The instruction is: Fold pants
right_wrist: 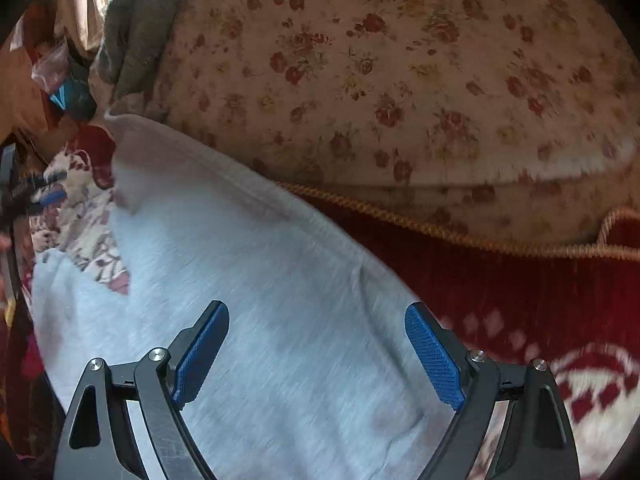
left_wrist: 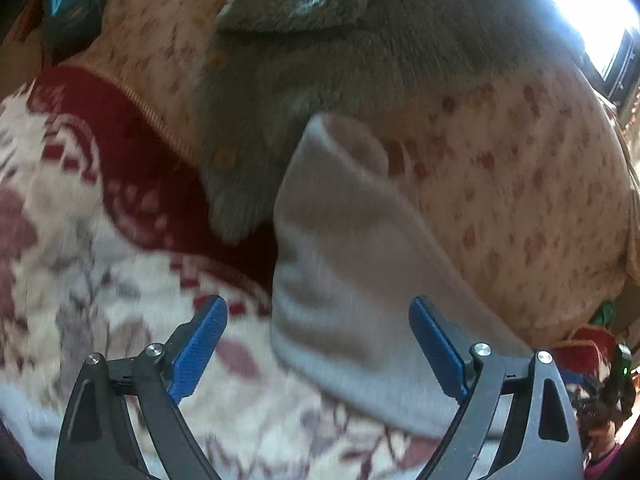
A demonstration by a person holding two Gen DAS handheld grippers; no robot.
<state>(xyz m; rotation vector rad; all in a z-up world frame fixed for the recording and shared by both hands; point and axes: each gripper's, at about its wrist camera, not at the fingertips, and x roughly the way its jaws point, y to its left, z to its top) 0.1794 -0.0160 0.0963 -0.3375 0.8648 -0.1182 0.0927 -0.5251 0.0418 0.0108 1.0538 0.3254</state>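
Light grey pants (right_wrist: 256,280) lie spread on a red-and-white patterned blanket (right_wrist: 560,380). In the left wrist view one pant leg (left_wrist: 352,264) runs away from me, its hem end raised and open near a floral cushion. My left gripper (left_wrist: 318,344) is open just above the leg's near part, holding nothing. My right gripper (right_wrist: 316,348) is open above the wide grey fabric, empty, blue pads apart. The other gripper's blue pads (right_wrist: 50,196) show at the far left.
A large floral cushion (right_wrist: 400,80) lies behind the pants, with a grey knitted garment (left_wrist: 360,60) draped on it. The blanket (left_wrist: 100,240) covers the bed. Clutter (right_wrist: 68,88) sits at the far left; a bright window (left_wrist: 592,4) is at top right.
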